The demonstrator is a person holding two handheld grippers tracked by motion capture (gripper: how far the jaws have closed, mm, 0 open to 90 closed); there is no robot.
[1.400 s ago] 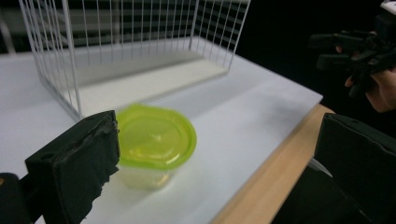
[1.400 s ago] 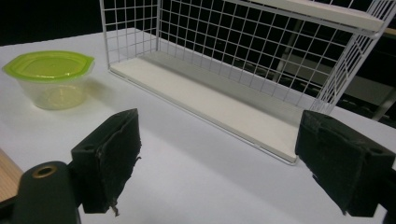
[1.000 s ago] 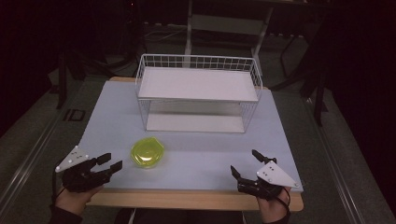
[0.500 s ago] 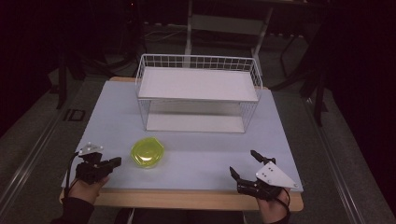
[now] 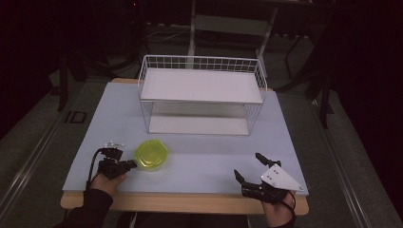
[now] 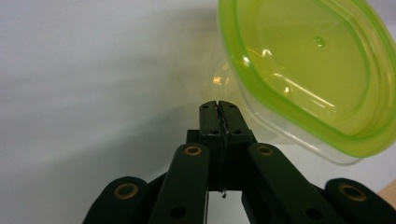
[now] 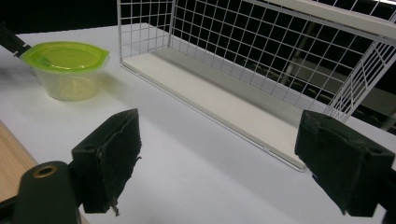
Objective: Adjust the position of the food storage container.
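Note:
A clear plastic container with a yellow-green lid (image 5: pixel 151 155) stands on the pale table near its front left. My left gripper (image 5: pixel 132 164) lies just left of it, turned on its side in a hand. In the left gripper view the two jaws are pressed together (image 6: pixel 218 106), with their tips right at the container's clear wall, below the lid's rim (image 6: pixel 303 70). I see nothing between them. My right gripper (image 5: pixel 247 165) rests at the front right of the table, open. Its pads (image 7: pixel 112 158) stand wide apart with nothing between them, and the container (image 7: pixel 65 58) shows far off to its left.
A white wire rack with a flat top shelf (image 5: pixel 202 85) stands at the back middle of the table, its lower white base (image 7: pixel 224 100) facing the right gripper. The table's wooden front edge (image 5: pixel 190 202) runs just behind both hands.
My left gripper has moved right up to the container, rolled onto its side, and its jaws have gone from open to shut. The right gripper has stayed in place.

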